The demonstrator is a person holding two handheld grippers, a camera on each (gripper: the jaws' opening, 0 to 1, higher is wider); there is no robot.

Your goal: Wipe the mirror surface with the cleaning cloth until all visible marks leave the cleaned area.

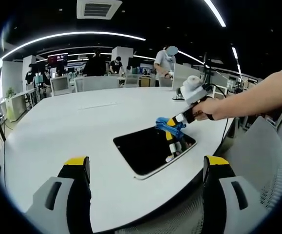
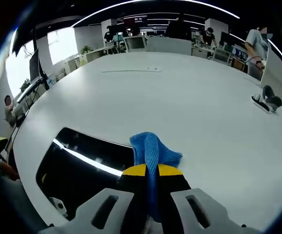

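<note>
The right gripper pinches the cloth at the mirror's 2 o'clock edge, the left gripper hangs wide and empty at 6, so wiping looks barely begun, marks too faint to judge

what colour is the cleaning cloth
Blue; the cleaning cloth shows best in the right gripper view, clamped between the jaws.

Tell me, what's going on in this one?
A person is cleaning a dark mirror lying flat on a white table. The right gripper is shut on a blue cloth at the mirror's edge. The left gripper hangs open and empty, back from the mirror. No marks can be made out.
</note>
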